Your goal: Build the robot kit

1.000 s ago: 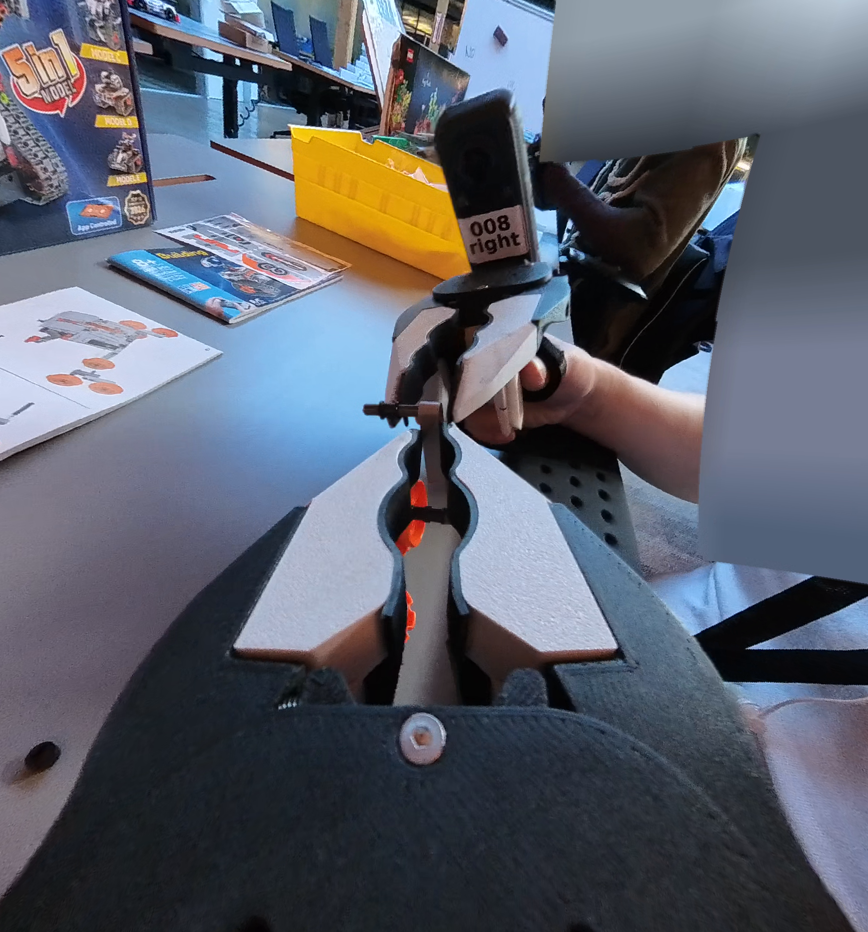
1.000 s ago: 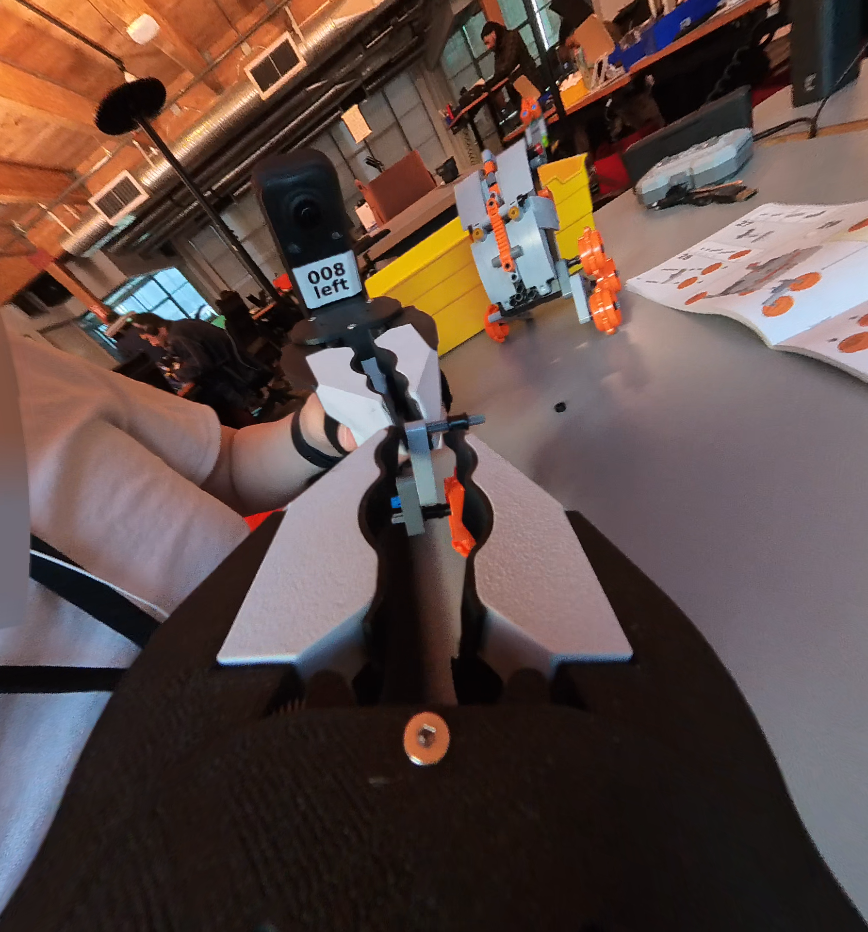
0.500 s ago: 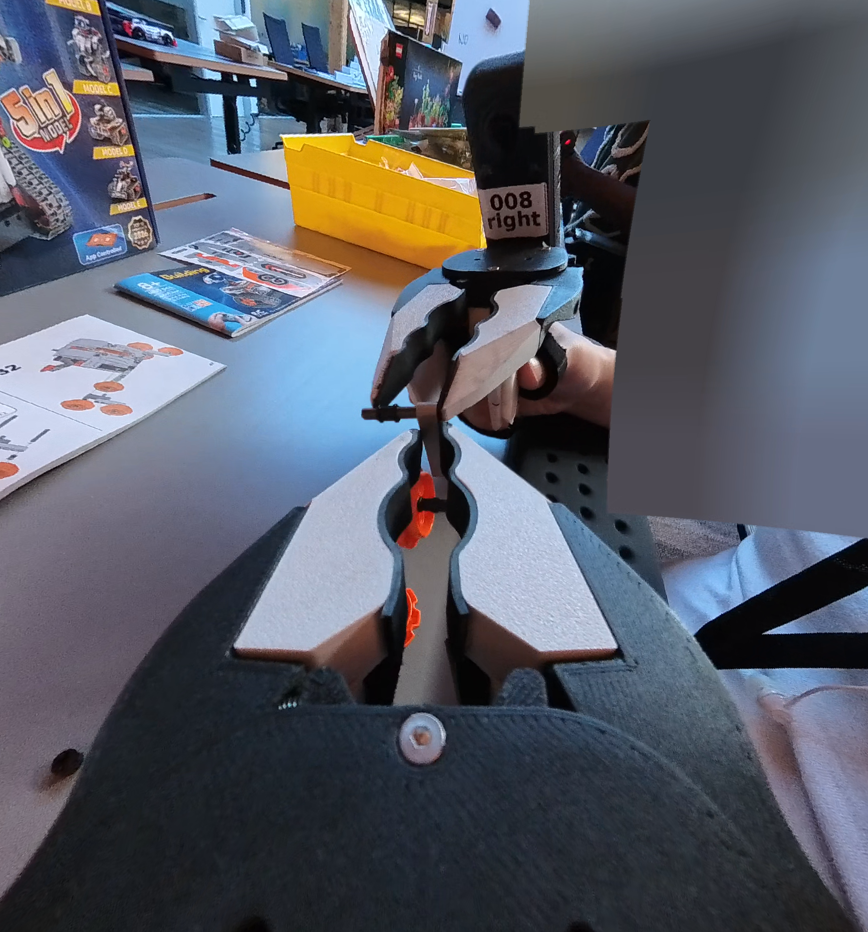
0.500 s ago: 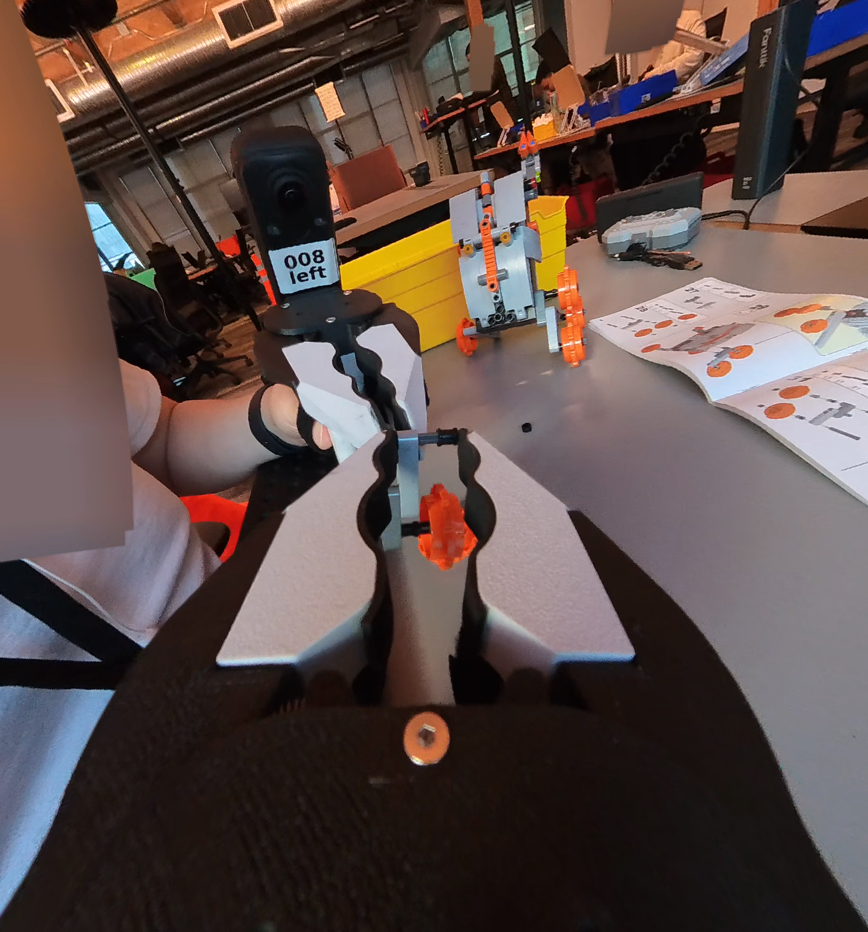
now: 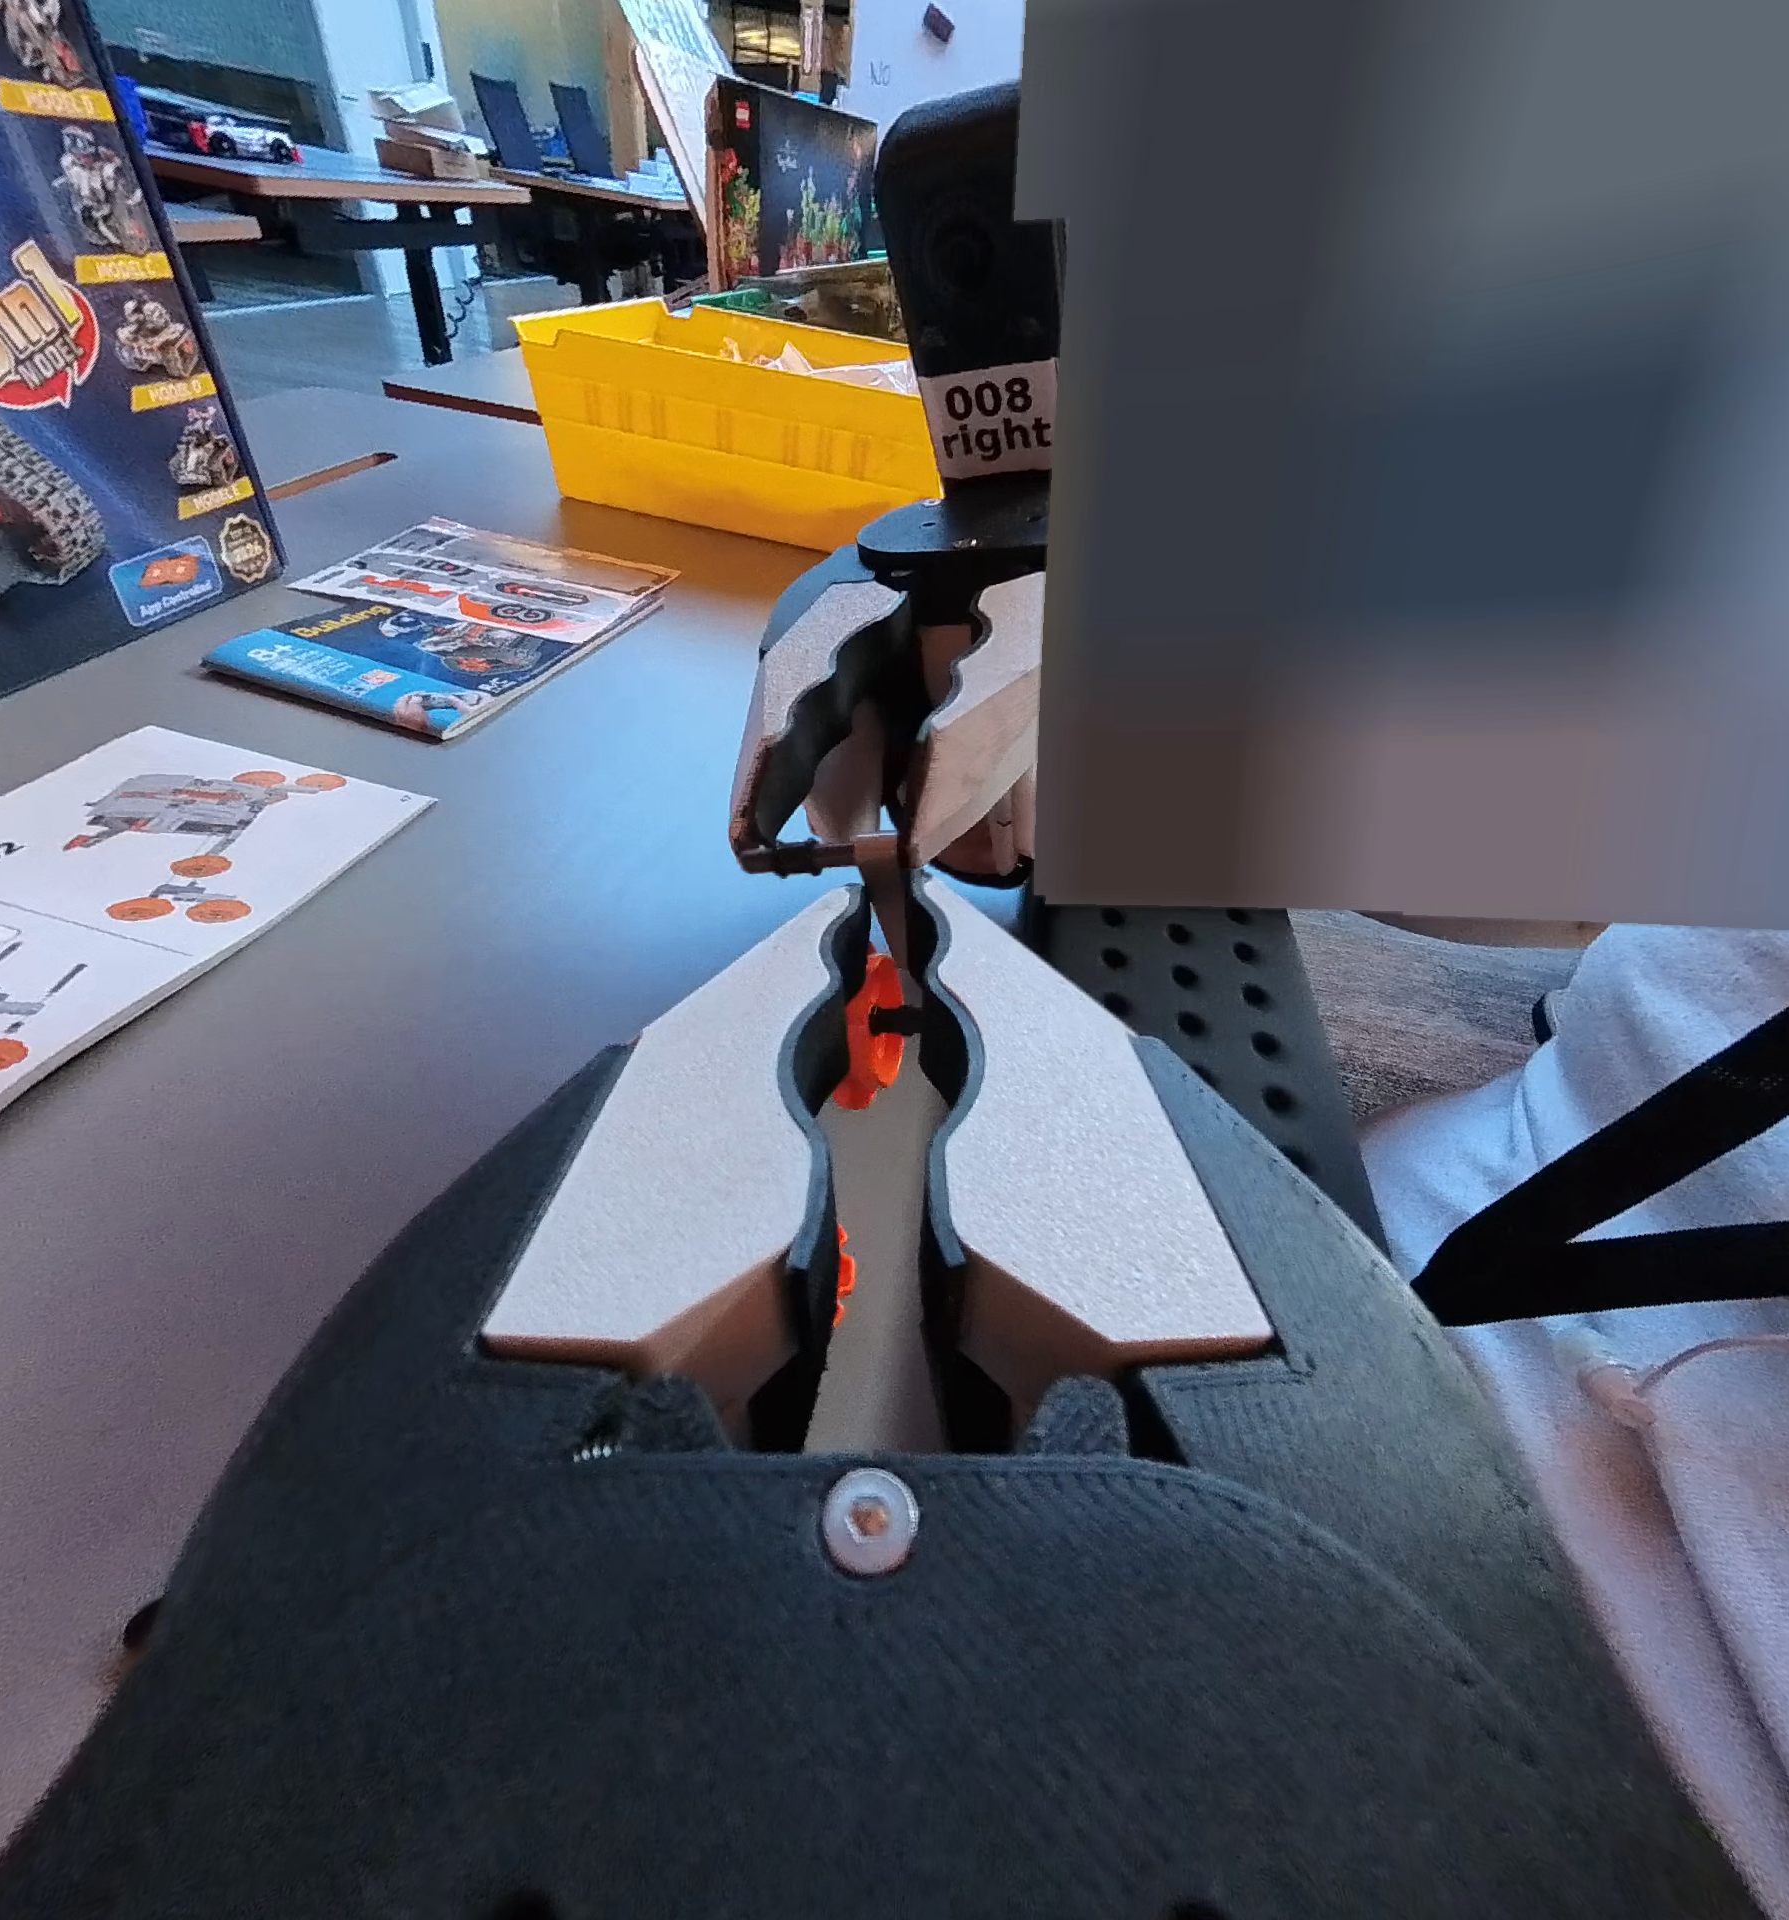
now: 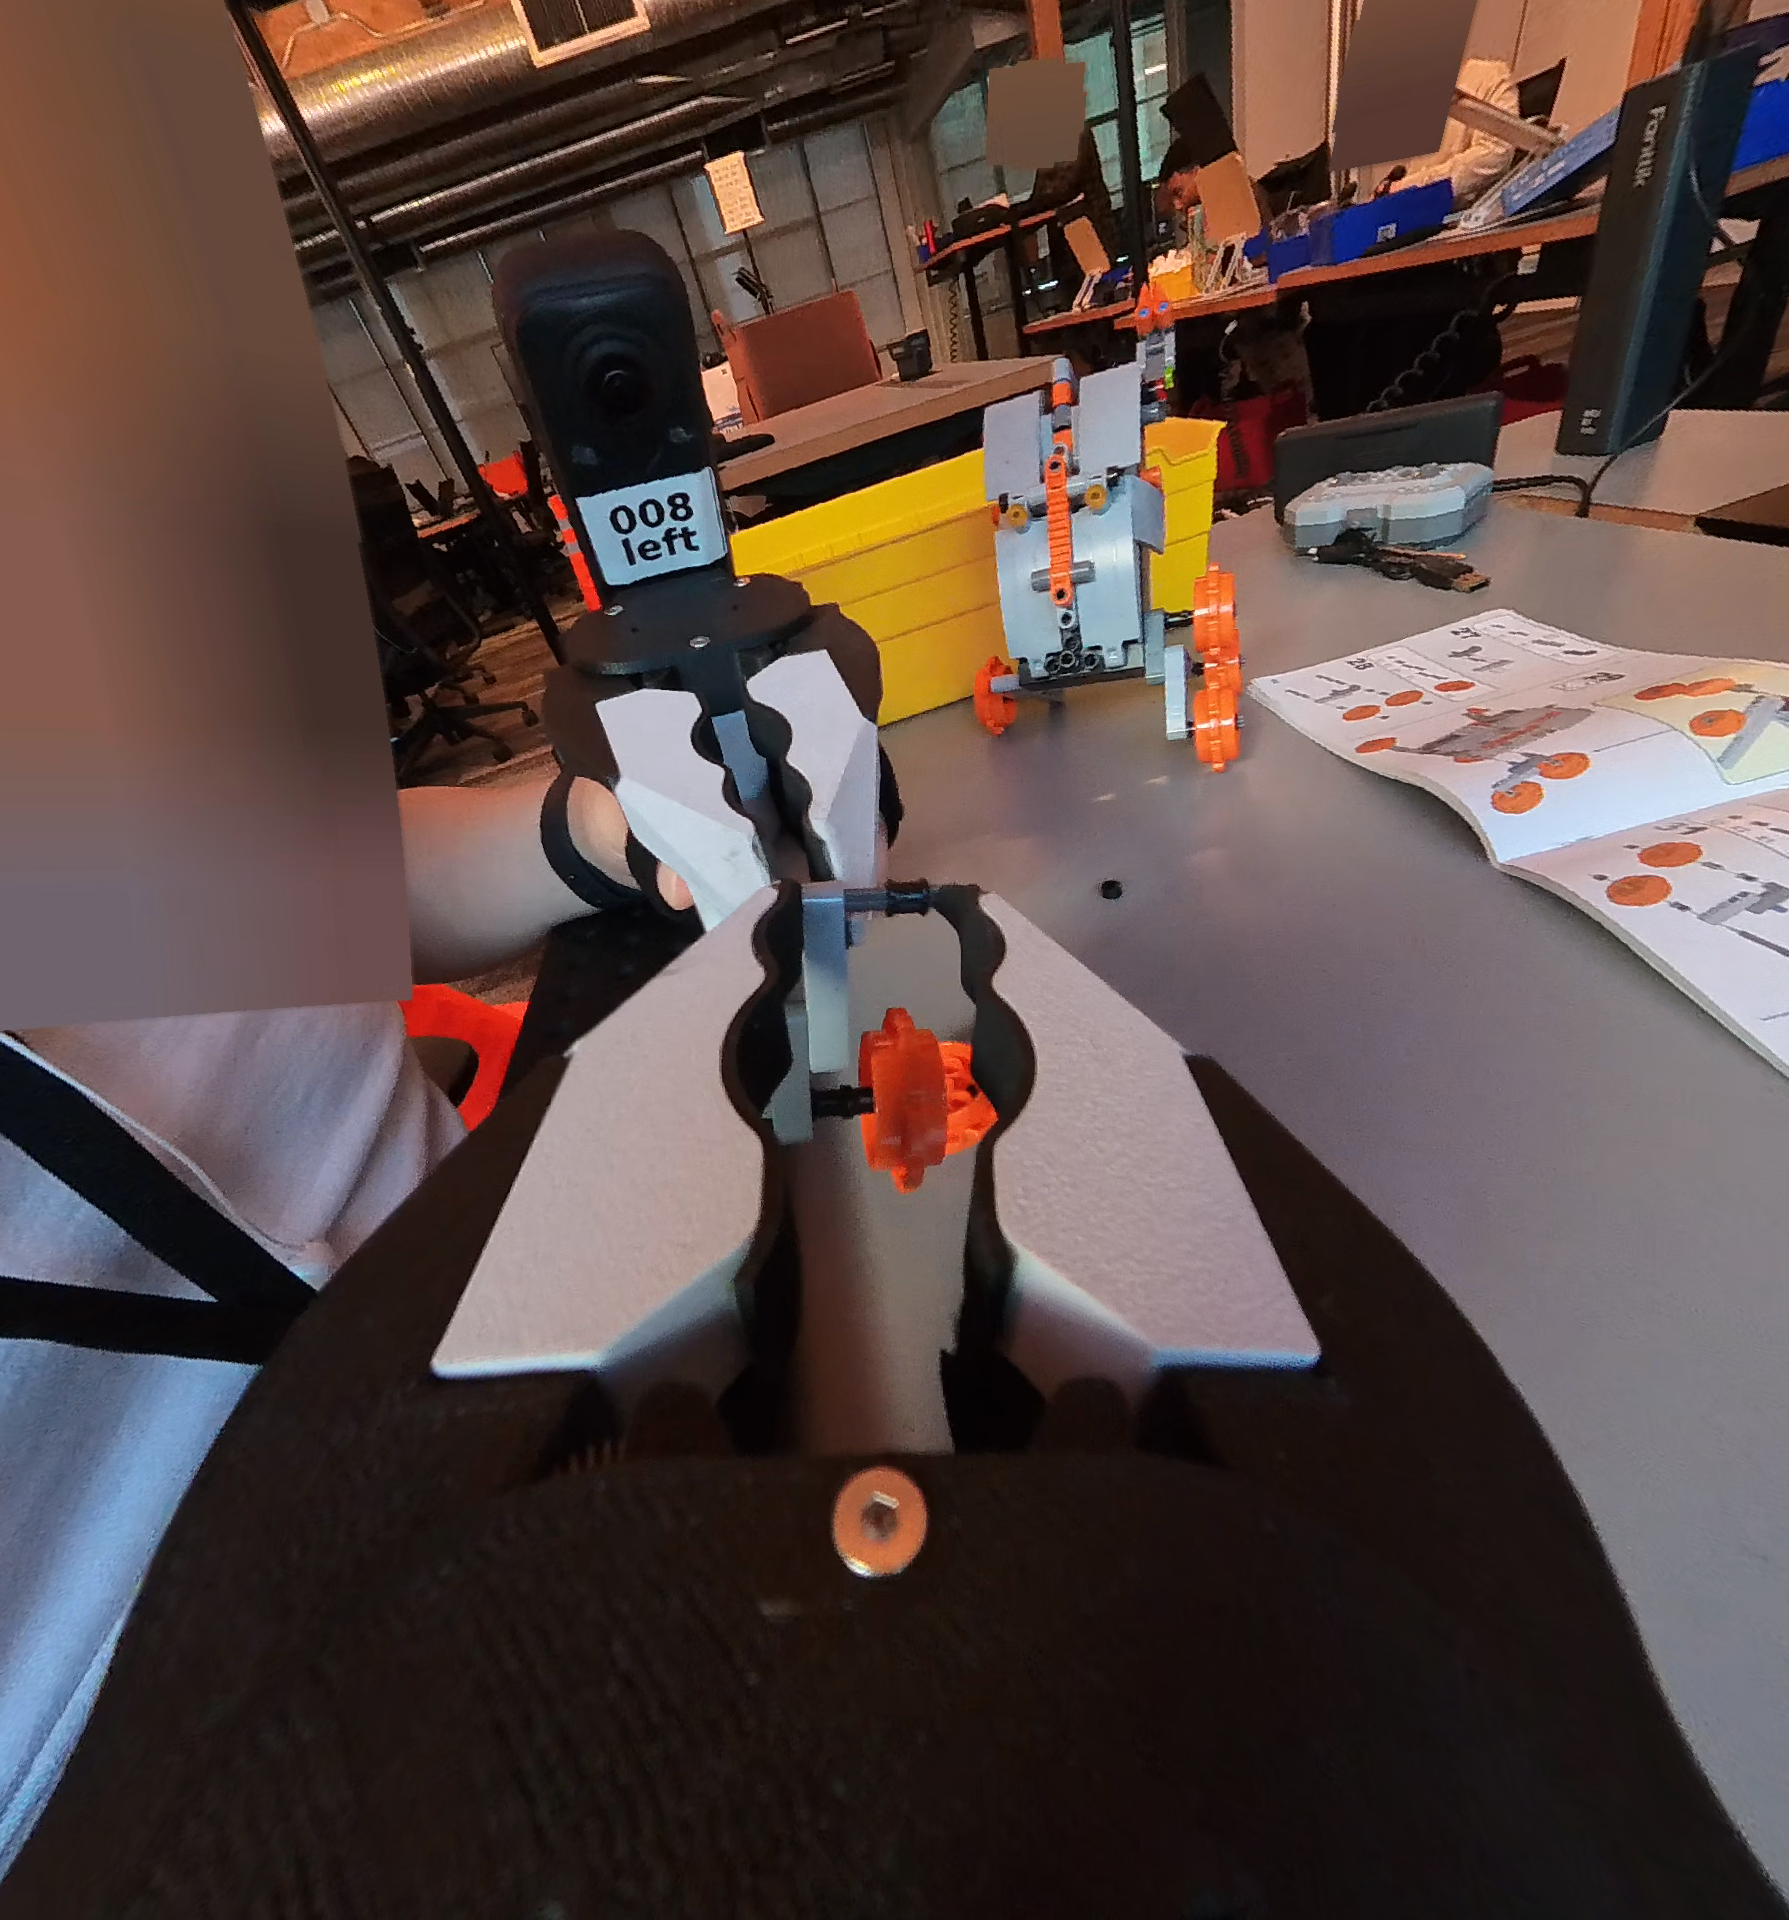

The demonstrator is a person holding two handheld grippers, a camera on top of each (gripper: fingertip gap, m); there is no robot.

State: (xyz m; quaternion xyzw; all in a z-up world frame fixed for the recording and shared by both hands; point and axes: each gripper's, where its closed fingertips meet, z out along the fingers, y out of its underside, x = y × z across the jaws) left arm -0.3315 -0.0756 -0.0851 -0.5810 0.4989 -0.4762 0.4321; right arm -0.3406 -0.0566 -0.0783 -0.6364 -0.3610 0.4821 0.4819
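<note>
Right now my left gripper [image 5: 885,925] is clamped on a small grey plastic beam carrying an orange toothed wheel [image 5: 866,1031]; my right gripper [image 6: 874,914], narrowly parted, touches its black axle pin [image 6: 905,896]. Beyond the beam on the grey counter [image 6: 1389,1039]: a grey-and-orange brick model [image 6: 1087,582], yellow plastic bin [image 6: 890,592], open instruction booklet [image 6: 1596,769].

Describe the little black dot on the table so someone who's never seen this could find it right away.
Start at the grey table in the right wrist view. Left of the open instruction booklet and nearer than the grey-and-orange brick model lies a small black piece, alone on bare surface, unlike the model's attached orange wheels.
</note>
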